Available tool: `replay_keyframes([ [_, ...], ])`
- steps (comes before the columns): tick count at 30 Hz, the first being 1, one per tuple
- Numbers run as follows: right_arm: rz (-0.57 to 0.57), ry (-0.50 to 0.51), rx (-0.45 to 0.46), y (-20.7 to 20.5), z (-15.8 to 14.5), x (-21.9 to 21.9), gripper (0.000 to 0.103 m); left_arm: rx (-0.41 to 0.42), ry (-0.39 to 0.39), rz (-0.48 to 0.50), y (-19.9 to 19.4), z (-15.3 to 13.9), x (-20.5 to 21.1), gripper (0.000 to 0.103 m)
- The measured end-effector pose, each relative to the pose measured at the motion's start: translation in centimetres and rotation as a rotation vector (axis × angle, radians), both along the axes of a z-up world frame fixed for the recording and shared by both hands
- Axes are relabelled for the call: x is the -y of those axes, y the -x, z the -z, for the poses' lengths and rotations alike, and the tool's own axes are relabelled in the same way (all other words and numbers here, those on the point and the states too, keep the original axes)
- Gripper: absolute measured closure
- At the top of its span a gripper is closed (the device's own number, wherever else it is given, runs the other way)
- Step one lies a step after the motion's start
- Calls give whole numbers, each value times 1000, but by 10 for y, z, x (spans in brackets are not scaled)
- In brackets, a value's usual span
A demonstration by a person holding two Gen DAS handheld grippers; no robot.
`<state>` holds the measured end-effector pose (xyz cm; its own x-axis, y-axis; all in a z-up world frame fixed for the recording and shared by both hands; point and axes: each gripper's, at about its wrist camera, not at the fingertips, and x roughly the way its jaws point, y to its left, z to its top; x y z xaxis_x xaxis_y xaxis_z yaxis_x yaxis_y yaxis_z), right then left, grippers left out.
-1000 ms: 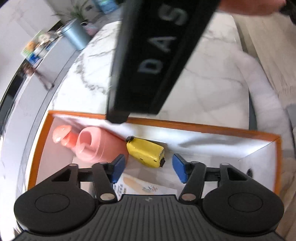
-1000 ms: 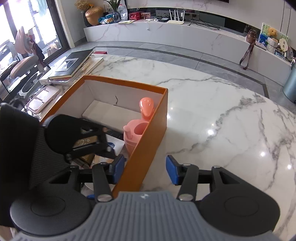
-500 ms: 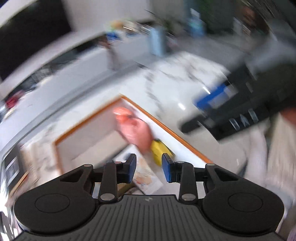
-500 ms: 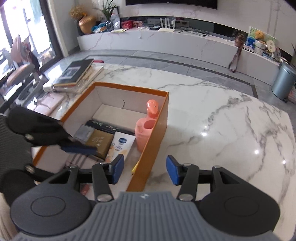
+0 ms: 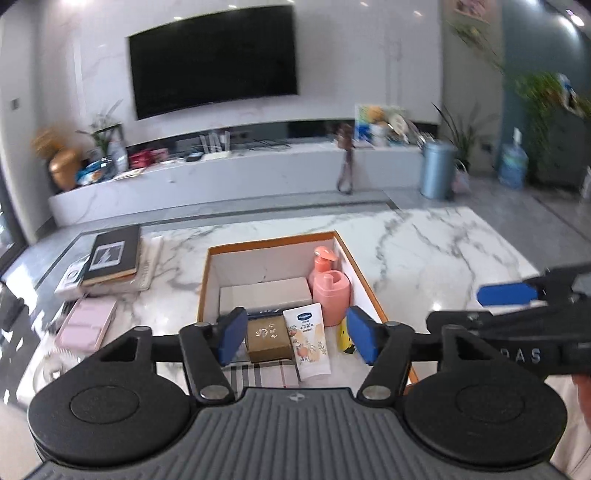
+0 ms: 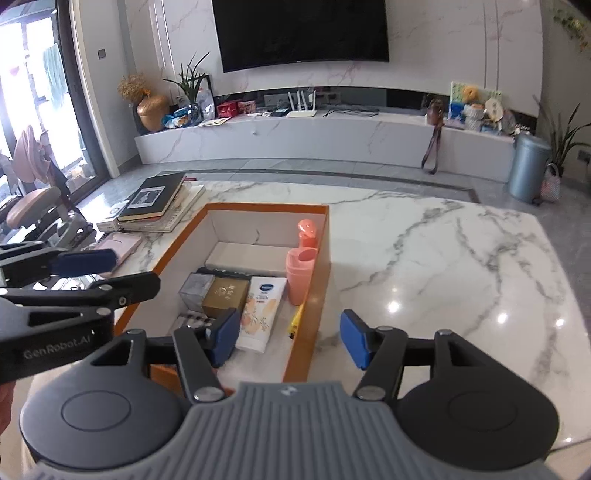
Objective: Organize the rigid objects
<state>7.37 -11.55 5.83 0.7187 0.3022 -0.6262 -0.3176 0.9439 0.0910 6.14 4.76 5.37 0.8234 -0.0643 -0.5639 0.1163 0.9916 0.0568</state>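
— What sort of place is this?
— A home living room: wall-mounted television (image 6: pixel 301 31), long marble media console (image 6: pixel 325 138) with ornaments, houseplants (image 6: pixel 190 79), marble table (image 6: pixel 443 258).

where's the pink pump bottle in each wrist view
Left wrist: the pink pump bottle stands centre frame, in the orange box's far right corner, just above the right blue pad.
Right wrist: the bottle is centre frame, against the box's right wall.
Shared landmark: the white lotion tube lying beside it.
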Motion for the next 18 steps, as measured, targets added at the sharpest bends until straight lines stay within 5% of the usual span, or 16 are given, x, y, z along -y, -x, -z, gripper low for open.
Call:
replay_keyframes([
  [8, 20, 4, 21, 30, 7, 12, 36, 33, 19, -93, 40, -2, 0, 14],
  [18, 29, -10, 3, 47, 21, 22, 31, -63, 20, -136, 55, 26, -1, 10],
])
